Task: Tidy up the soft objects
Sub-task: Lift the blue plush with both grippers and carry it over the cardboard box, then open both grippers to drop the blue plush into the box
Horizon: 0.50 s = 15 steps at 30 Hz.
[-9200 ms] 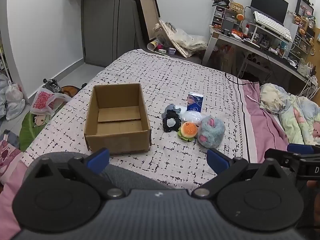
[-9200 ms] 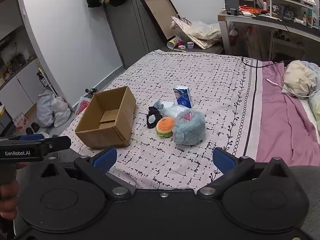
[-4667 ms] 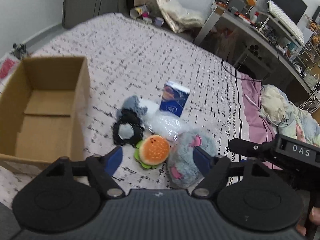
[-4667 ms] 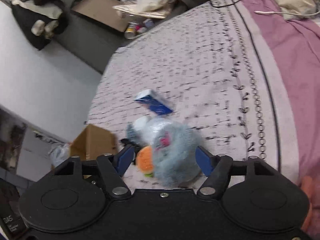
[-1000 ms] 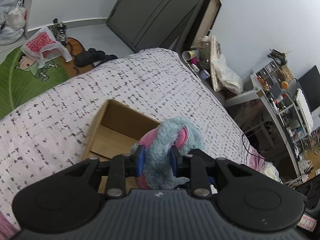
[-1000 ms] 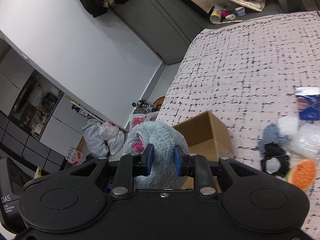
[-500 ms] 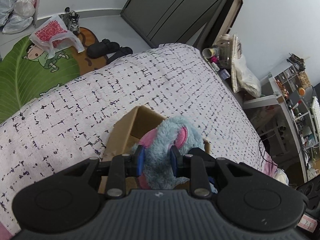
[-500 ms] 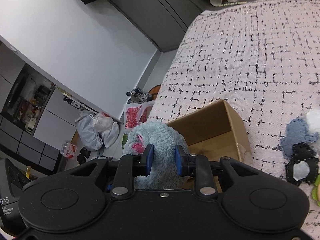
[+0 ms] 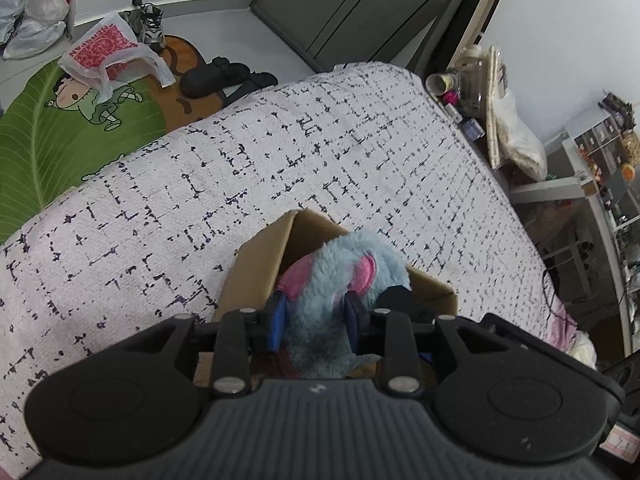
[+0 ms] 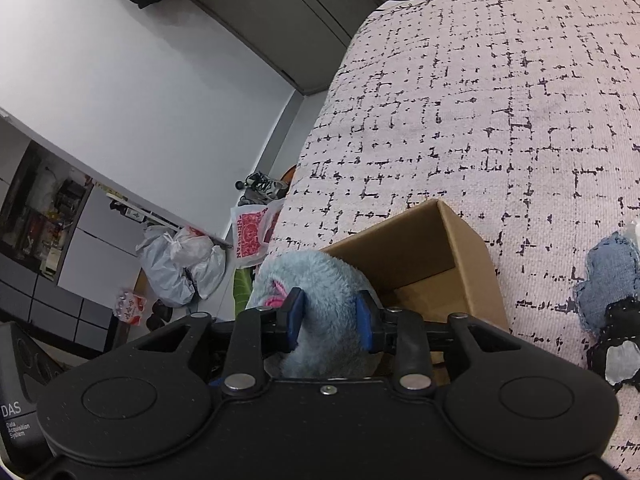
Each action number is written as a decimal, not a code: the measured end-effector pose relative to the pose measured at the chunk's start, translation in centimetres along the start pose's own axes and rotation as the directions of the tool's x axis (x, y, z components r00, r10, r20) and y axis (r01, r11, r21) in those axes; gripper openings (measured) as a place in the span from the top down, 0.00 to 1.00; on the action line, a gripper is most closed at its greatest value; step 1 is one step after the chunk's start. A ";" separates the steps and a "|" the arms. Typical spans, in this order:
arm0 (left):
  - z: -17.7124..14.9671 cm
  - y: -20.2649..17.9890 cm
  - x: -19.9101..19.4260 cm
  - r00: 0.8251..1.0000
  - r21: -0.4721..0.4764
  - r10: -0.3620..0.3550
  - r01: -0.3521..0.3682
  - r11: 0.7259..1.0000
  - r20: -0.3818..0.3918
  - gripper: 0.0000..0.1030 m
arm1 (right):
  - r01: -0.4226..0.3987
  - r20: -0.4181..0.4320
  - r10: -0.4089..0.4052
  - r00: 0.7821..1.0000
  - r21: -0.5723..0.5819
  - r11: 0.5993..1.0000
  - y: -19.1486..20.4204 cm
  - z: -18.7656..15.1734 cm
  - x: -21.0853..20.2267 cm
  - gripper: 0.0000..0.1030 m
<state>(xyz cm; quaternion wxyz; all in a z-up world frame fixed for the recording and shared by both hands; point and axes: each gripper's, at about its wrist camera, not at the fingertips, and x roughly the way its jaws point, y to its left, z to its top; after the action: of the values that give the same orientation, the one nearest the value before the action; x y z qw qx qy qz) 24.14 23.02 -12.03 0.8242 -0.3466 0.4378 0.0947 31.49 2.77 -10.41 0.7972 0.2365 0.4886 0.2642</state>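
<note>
Both my grippers hold the blue plush toy [image 9: 332, 280] at once. In the left wrist view, low at centre, my left gripper [image 9: 316, 322] has its jaws clamped on the fur, though they have just been easing apart. In the right wrist view my right gripper [image 10: 330, 318] also presses its blue pads into the toy, jaws likewise just widening, with the fur bulging between them. The toy hangs over the open cardboard box [image 10: 432, 248], which sits on the bed [image 9: 200, 184] at lower centre of both views. At the right edge of the right wrist view a small blue-grey soft toy [image 10: 608, 276] lies on the bed beside a black one [image 10: 616, 356].
</note>
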 end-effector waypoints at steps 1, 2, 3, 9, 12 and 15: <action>0.0 -0.1 0.0 1.000 0.004 0.006 -0.006 1.000 0.001 0.71 | 0.006 0.000 -0.006 1.000 0.004 1.000 -0.1 0.0 0.0 0.62; 0.0 -0.2 -0.1 1.000 0.010 0.006 -0.006 1.000 0.004 0.70 | 0.007 0.002 -0.007 1.000 0.006 1.000 -0.1 0.0 -0.2 0.60; 0.0 -0.4 -0.2 1.000 0.014 0.007 -0.007 1.000 0.007 0.68 | 0.005 0.005 -0.005 1.000 0.004 1.000 -0.2 -0.1 -0.3 0.59; -0.6 -1.0 -1.3 0.999 0.028 0.031 -0.032 0.999 0.032 0.60 | 0.024 0.022 -0.023 0.999 -0.030 0.999 0.1 -0.3 -1.9 0.42; -1.1 -1.4 -2.4 0.998 0.037 0.037 -0.039 0.999 0.057 0.52 | 0.031 0.036 -0.029 0.999 -0.046 0.998 0.3 -0.4 -2.9 0.36; -1.7 -1.9 -3.5 0.993 0.063 0.070 -0.076 0.995 0.094 0.40 | 0.028 0.053 -0.025 0.998 -0.066 0.997 0.5 -0.5 -4.0 0.26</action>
<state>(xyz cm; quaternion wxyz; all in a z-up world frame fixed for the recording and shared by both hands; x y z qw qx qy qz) 21.83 21.00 -8.95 0.8505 -0.2980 0.4147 0.1258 29.36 0.58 -7.66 0.8205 0.2102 0.4617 0.2636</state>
